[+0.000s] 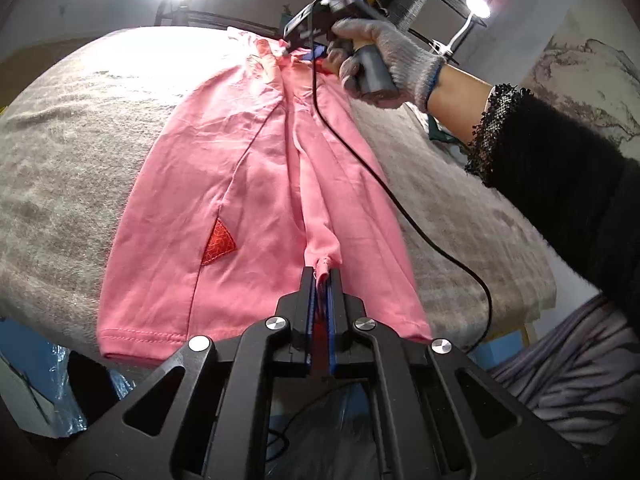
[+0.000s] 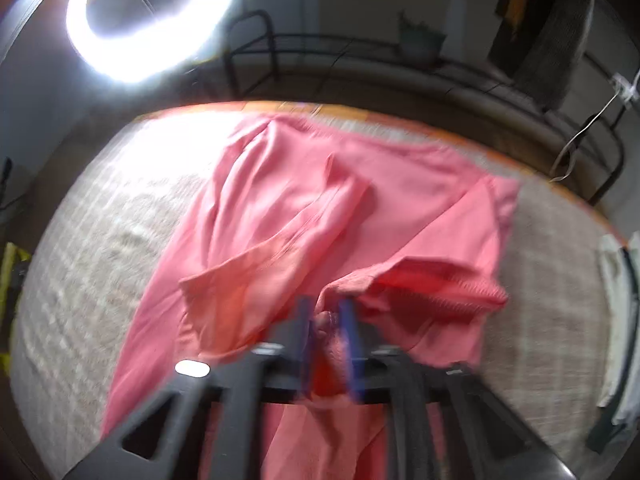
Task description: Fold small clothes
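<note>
Your pink garment (image 1: 248, 184) lies lengthwise on the grey fuzzy table cover (image 1: 72, 168), a red triangular patch (image 1: 218, 246) near its hem, one fold pulled up along its middle. Your left gripper (image 1: 322, 276) pinches that fold at the hem end; your right gripper (image 2: 326, 312) clamps bunched fabric at the far end

A pale woolly blanket (image 1: 80, 152) covers what seems a table, with the pink garment (image 1: 248, 184) spread on it.
</note>
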A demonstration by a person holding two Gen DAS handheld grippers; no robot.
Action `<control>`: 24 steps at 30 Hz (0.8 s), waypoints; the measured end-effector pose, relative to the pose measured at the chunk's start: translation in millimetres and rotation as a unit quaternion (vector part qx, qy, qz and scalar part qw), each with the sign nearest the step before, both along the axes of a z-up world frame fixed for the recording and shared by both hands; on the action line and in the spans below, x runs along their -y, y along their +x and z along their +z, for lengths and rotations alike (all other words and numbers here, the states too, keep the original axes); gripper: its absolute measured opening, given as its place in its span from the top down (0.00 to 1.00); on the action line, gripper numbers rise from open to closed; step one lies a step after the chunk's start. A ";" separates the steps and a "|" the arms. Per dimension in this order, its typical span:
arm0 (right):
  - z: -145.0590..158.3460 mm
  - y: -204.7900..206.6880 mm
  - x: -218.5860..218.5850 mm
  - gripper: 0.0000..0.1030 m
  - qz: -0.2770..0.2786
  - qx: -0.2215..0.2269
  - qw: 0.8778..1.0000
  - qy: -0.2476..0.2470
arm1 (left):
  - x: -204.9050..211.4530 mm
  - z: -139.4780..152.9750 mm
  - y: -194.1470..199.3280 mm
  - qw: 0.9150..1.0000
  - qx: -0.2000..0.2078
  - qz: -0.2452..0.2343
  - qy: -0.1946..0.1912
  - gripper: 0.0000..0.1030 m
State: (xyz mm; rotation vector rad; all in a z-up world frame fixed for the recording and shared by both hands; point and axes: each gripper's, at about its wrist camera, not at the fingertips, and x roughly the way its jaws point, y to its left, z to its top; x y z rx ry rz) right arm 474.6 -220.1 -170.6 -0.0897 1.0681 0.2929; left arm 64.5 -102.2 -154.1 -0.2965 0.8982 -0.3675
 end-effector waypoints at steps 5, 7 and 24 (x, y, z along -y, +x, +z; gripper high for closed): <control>39.0 -9.0 51.0 0.66 0.015 0.008 0.987 0.158 | -12.3 23.1 -12.5 0.999 0.032 -0.026 0.008 0.86; 52.8 -13.7 80.3 0.66 -0.013 0.021 0.982 0.189 | -18.4 30.6 -15.6 0.999 0.042 -0.030 0.006 0.86; 93.6 -241.5 148.5 0.68 -0.003 -0.009 0.984 0.179 | -41.6 39.7 -7.1 0.997 0.020 -0.068 0.009 0.64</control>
